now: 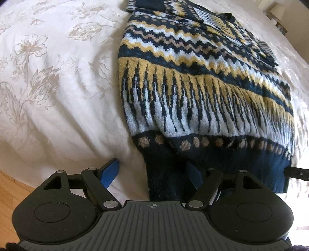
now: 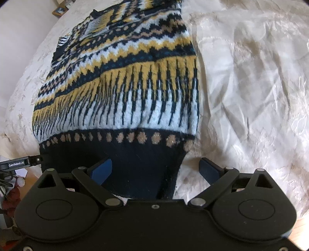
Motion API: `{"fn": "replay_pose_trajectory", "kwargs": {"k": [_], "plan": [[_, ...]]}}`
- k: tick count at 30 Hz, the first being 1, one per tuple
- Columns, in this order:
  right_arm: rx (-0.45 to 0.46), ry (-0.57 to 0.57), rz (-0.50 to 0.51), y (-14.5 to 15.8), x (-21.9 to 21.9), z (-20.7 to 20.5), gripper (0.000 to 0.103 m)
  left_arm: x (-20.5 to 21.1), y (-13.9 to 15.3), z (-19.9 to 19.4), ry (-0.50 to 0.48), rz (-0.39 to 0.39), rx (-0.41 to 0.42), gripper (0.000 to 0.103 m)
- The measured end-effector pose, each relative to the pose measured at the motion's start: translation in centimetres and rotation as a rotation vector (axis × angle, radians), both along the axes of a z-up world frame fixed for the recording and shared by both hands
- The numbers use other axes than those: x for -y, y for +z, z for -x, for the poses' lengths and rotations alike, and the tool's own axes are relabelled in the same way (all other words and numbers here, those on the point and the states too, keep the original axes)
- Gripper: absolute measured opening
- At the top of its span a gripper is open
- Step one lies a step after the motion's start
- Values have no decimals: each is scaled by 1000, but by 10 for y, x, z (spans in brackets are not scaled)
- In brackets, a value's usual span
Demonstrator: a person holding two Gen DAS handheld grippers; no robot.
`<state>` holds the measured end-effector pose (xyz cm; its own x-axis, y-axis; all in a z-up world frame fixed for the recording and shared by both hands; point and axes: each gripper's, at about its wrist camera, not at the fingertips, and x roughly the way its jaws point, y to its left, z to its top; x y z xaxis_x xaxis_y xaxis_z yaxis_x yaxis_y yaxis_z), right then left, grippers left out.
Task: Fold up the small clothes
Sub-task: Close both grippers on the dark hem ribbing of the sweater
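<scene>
A knitted sweater (image 1: 193, 81) in navy, yellow, white and tan patterns lies flat on the bed, its navy hem nearest me. It also shows in the right wrist view (image 2: 119, 92). My left gripper (image 1: 152, 173) is open, its blue fingers (image 1: 111, 171) straddling the hem's left corner. My right gripper (image 2: 156, 170) is open, its blue fingers (image 2: 101, 170) straddling the hem's right corner. Neither is closed on the cloth. The right gripper's tip shows at the hem's right end in the left wrist view (image 1: 295, 172); the left gripper's tip shows in the right wrist view (image 2: 19, 164).
The bed has a white bedspread with a tan floral print (image 1: 48, 86), crumpled on the right side (image 2: 251, 86). Wooden floor (image 1: 7, 185) shows below the bed's near edge. Small objects stand at the far side of the room (image 2: 59, 10).
</scene>
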<state>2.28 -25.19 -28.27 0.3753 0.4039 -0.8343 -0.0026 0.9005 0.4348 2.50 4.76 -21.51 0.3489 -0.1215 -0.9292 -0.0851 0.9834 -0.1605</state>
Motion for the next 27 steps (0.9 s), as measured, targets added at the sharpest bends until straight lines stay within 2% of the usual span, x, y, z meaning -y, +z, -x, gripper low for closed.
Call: {"fn": "replay_pose_trajectory", "kwargs": {"k": [3,4,5,6,8,10,12,13,15,16,17,18,20,27], "plan": [[3,6,-2,-2,-3,2,98,-1,0,2,-3,19,16,74],[4,8,-2,-2,-4,3,98,-2,1,3,-8,37,25,65],[5,9,-1,-2,-5,3,98,-3,1,3,-16,66,33,53],[7,9,0,-2,-5,3,98,-5,2,5,-17,95,34,48],[11,4,-3,-2,-4,4,98,-9,1,7,-7,151,41,31],[13,0,-8,-2,-3,4,98,-11,2,9,4,157,46,18],[14,-3,-15,-3,-5,3,96,-15,4,13,10,170,59,13],[15,-4,-18,-3,-5,4,93,-16,6,15,14,175,66,10],[10,-2,-38,-3,-1,5,69,-19,12,17,19,190,80,7],[3,-1,-46,-4,-1,4,63,-20,14,16,23,197,84,7],[-7,1,-47,-5,0,3,51,-21,17,16,27,204,87,6],[-11,1,-46,-4,0,3,33,-23,20,16,31,211,90,6],[0,-19,-65,1,4,5,17,-26,28,18,40,233,106,6],[105,-31,-197,39,21,19,13,-36,62,14,99,309,182,5]]}}
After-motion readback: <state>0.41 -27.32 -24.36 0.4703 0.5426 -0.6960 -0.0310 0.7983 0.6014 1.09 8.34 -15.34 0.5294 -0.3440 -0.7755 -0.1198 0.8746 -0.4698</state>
